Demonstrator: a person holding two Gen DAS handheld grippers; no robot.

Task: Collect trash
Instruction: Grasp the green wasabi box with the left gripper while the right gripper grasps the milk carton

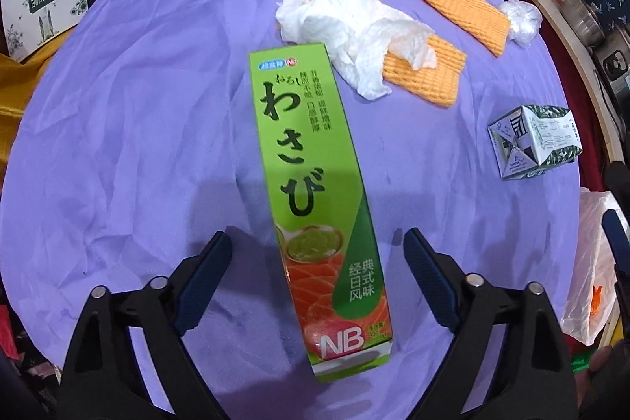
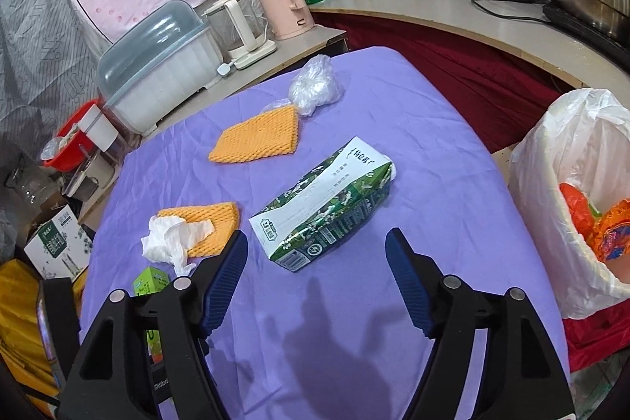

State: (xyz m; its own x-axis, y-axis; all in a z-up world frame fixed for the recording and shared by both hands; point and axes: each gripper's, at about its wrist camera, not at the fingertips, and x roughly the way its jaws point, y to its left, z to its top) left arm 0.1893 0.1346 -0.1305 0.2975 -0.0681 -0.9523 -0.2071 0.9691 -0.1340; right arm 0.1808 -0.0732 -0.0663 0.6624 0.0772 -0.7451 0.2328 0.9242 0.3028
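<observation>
Trash spread on purple worktop, both tongs empty

Left tongs [image 1: 317, 254] spread wide, nothing gripped. Green wasabi box [image 1: 311, 199] lies flat between the two fingers, lengthwise along the view; can't tell whether either pad touches it. Beyond it: crumpled white tissue [image 1: 346, 26] draped over an orange sponge cloth [image 1: 427, 71]. Second orange cloth [image 1: 458, 10] farther right, clear plastic wad [image 1: 519, 18] touching its far end. Milk carton [image 1: 533, 142] well off to the right, near worktop [image 1: 118, 105] edge.

Right tongs [image 2: 317, 258] also spread, holding nothing. Crushed milk carton [image 2: 325, 203] lies on its side just ahead of the fingertips, not touched. Bin with white bag liner [image 2: 571, 191] sits off the worktop's right edge, orange wrappers inside.
</observation>
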